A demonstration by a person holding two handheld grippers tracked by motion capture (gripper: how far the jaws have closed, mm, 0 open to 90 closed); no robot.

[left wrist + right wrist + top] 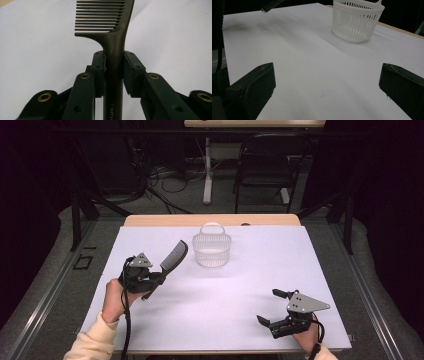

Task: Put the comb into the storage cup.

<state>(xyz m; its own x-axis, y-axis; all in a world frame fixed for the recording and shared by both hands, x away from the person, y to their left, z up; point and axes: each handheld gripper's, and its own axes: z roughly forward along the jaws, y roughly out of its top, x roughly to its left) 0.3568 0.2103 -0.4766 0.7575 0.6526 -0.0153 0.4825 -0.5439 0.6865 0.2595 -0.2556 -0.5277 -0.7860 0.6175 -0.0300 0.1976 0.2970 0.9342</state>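
Observation:
A dark comb is gripped by its handle in my left gripper, over the left part of the white table sheet. Its toothed end points up and away toward a white slotted basket at the middle back. The pads press on both sides of the handle. My right gripper rests low at the front right, jaws spread wide with only bare sheet between them.
The white sheet covers a wooden table whose back edge shows behind the basket. A black chair and cables stand on the floor beyond the table.

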